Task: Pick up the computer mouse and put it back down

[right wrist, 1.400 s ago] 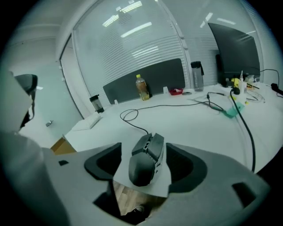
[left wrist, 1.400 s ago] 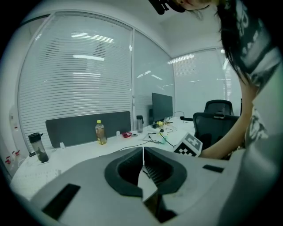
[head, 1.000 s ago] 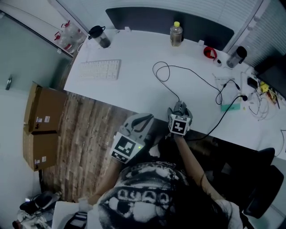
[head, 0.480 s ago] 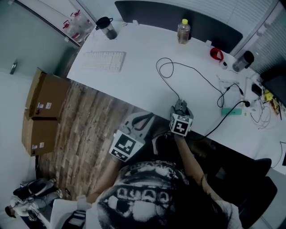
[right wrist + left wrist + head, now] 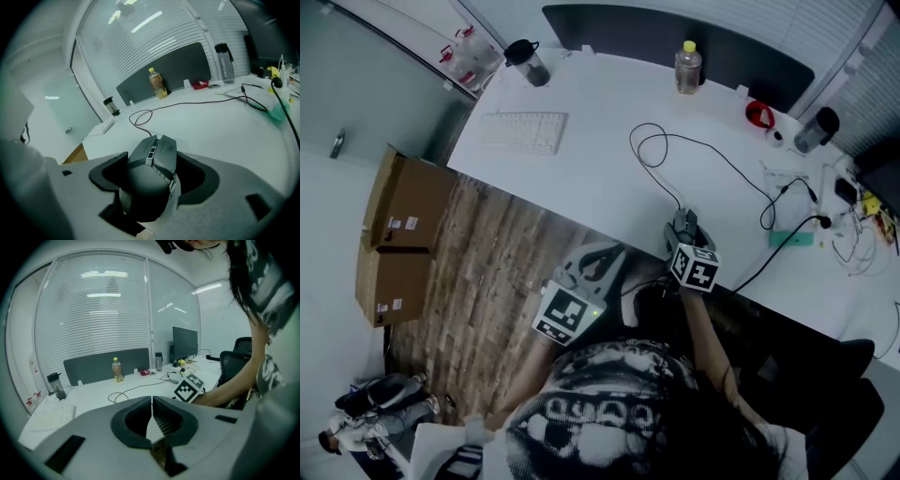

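White desk top point(image 5: 581, 178); dark grey angular computer mouse point(image 5: 151, 176) lies near the desk's front edge; thin black cable point(image 5: 670, 155) loops away from it across the desk; right gripper point(image 5: 683, 228) has just been closing, fingers now clamped on the mouse's sides, set wide; left gripper point(image 5: 151, 404) off the desk, over wood-plank floor point(image 5: 487, 253); its fingers together, nothing between.

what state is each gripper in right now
Left gripper: closed, nothing in it.
Right gripper: jaws have just been closing and now grip the dark grey wired computer mouse.
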Motion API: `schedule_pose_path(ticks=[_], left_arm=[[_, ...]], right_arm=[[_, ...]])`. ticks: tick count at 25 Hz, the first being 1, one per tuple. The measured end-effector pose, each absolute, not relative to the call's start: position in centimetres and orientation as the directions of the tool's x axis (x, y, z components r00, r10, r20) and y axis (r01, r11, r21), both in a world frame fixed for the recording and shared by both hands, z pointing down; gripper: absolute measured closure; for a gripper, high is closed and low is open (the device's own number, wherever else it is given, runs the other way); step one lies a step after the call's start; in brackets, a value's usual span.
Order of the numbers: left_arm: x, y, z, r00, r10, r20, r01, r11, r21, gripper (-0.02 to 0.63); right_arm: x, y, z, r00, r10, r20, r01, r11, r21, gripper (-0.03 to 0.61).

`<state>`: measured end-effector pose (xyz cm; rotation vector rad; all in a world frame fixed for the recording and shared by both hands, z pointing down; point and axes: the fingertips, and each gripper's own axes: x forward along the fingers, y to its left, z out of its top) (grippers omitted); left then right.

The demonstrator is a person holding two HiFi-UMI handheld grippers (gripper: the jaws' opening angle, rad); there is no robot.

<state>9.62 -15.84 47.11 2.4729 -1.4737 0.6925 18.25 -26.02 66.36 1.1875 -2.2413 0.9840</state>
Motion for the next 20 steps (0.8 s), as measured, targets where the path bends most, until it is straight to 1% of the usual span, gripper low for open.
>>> schedule_pose_path(ticks=[5, 10, 15, 20], left_arm=[[8.3, -17.3, 47.3, 0.427, -0.773, 0.469, -0.853, -0.517, -0.075, 0.607], [5.2, -19.9, 47.2, 0.455, -0.771, 0.446, -0.839, -0.539, -0.075, 0.607], [-0.5, -23.1, 46.2, 0.460, -0.790, 0.405, -0.844, -0.531, -0.078, 0.607], [-8.3, -24.9, 46.7, 0.402, -0.823, 0.401, -0.883, -0.465, -0.069, 0.607]], right_arm=[[17.7, -27.1, 65.1, -0.564, -0.554, 0.612, -0.826, 0.365, -0.430, 0.265], [15.7, -29.4, 62.9, -0.562, -0.591, 0.579, -0.824, 0.339, -0.453, 0.267], [11.8, -32.9, 59.2, -0.573, -0.632, 0.521, -0.812, 0.354, -0.464, 0.267], [6.4, -36.5, 56.2, -0.589, -0.649, 0.481, -0.801, 0.386, -0.458, 0.267]])
